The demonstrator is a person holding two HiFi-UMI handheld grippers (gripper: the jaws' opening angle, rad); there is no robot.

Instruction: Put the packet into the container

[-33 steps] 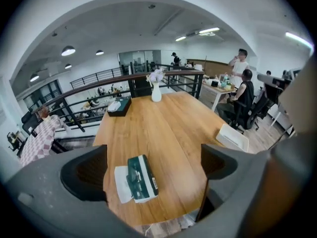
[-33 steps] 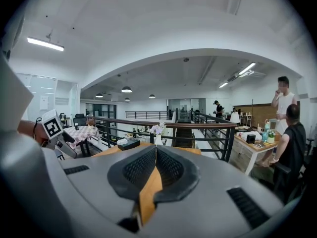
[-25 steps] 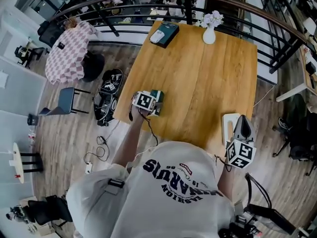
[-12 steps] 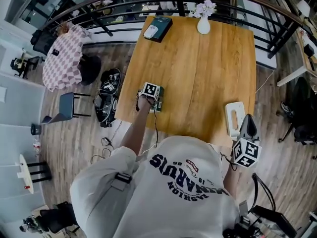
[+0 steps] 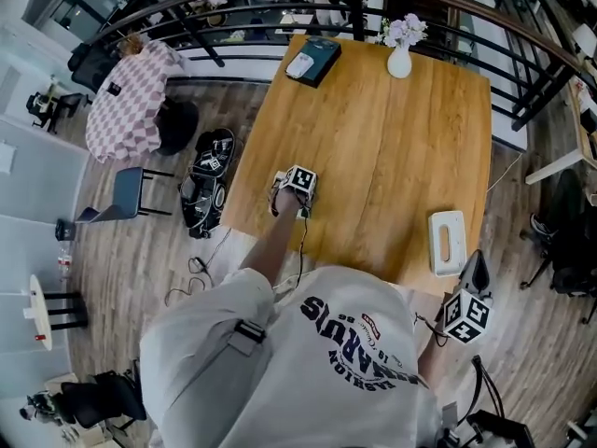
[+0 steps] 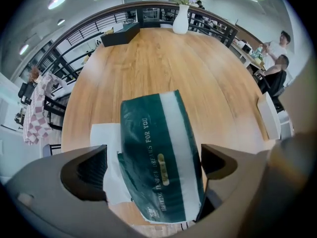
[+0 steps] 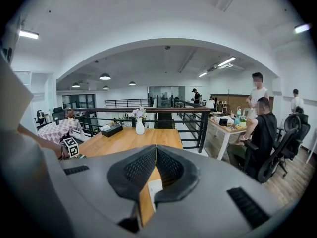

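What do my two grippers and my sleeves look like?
The left gripper and right gripper both have grey plastic bodies with dark ribbed pads. Each carries a white cube of black square markers. A thin dark cable trails from the left one. The person wears a pale short-sleeved T-shirt with dark lettering.

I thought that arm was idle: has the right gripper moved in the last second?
Yes. The right gripper has drawn back toward the person, off the white box it overlapped before.
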